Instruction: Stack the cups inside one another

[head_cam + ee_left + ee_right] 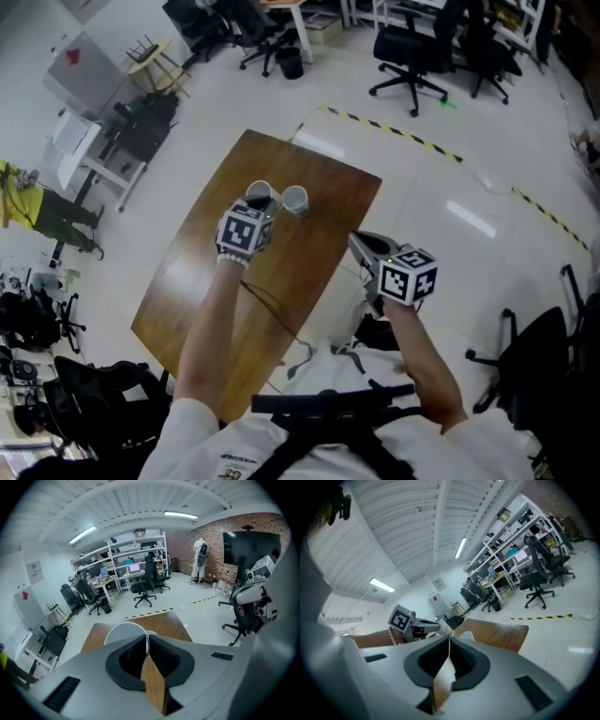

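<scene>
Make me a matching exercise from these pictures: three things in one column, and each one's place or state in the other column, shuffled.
Things:
1. left claw
2. right claw
3. free cup

Places or states:
A. stands on the table
B. shut on the rim of the held cup
C. shut with nothing in it, beyond the table's right edge

Pairs: 1-B, 2-C, 3-A

White short-sleeved shirt (220, 442), lower frame, small dark chest print; black harness straps (319, 406) across it; pale bead bracelet (228, 260); left gripper (265, 205) and right gripper (358, 242) bear black-and-white marker cubes.
</scene>
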